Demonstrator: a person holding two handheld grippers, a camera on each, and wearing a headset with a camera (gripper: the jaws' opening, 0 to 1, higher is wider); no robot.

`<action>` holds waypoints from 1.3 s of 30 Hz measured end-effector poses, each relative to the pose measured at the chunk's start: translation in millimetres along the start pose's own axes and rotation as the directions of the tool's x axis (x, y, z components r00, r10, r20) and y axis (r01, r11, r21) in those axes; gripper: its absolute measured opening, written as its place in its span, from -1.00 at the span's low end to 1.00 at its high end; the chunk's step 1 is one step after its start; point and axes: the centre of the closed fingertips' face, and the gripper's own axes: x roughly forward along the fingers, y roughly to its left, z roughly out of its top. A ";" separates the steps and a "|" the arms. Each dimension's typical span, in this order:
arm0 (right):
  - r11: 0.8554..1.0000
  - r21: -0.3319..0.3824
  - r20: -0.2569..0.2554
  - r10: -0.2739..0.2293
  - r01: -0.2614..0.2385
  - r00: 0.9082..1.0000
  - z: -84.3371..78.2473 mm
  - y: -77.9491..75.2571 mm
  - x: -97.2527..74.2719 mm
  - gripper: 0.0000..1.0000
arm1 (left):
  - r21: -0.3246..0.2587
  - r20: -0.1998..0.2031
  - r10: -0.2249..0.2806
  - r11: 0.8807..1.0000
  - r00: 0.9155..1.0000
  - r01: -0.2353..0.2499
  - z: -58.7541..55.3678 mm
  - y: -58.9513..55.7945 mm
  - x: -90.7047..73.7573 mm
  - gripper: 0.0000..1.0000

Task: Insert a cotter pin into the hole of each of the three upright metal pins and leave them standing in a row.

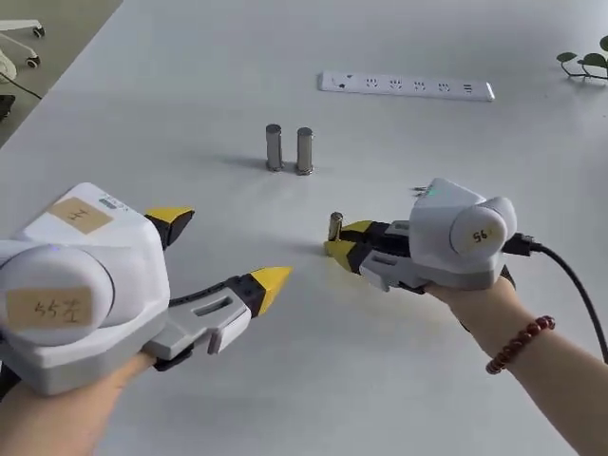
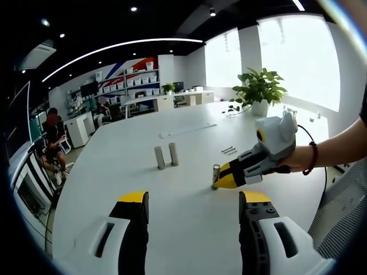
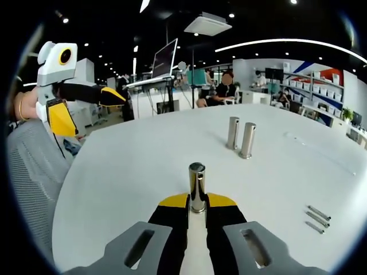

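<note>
The right gripper [image 1: 340,242] has its fingers clamped on the 3rd pin [image 1: 335,226], at 5 o'clock from the other 2 pins [image 1: 275,147]. The left gripper [image 1: 223,249] gapes empty. Next, I reckon, it must fetch one of the cotter pins [image 3: 314,217].

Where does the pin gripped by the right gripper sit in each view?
Head view: metal pin right of centre, at the tips of the right gripper.
Left gripper view: pin just right of centre.
Right gripper view: pin low centre, between the jaws.
Shared landmark: the pair of pins beyond it.
</note>
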 end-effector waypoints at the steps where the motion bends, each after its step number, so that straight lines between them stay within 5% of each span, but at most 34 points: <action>1: 1.000 0.000 0.002 0.001 -0.001 1.000 0.2 -0.2 0.1 -0.89 | 0.000 -0.001 0.000 1.000 1.000 0.000 -0.3 -0.1 0.3 0.25; 15: 1.000 0.004 0.024 0.001 -0.001 1.000 8.0 -1.0 -11.9 -0.69 | 0.007 0.001 -0.009 1.000 1.000 0.009 1.8 -2.5 1.8 0.26; 23: 0.999 -0.029 -0.017 -0.036 0.035 0.999 10.8 -17.1 -34.4 -0.61 | 0.003 0.011 -0.015 1.000 1.000 0.015 4.3 -5.4 1.0 0.30; 31: 0.993 -0.095 -0.104 -0.080 0.071 0.991 3.7 -37.2 -57.3 -0.65 | 0.006 0.014 -0.027 1.000 1.000 0.027 5.0 -9.7 1.6 0.31; 39: 0.985 -0.136 -0.200 -0.136 0.111 0.970 1.3 -72.8 -74.2 -0.71 | 0.002 0.010 -0.031 1.000 0.999 0.031 1.4 -11.9 2.3 0.31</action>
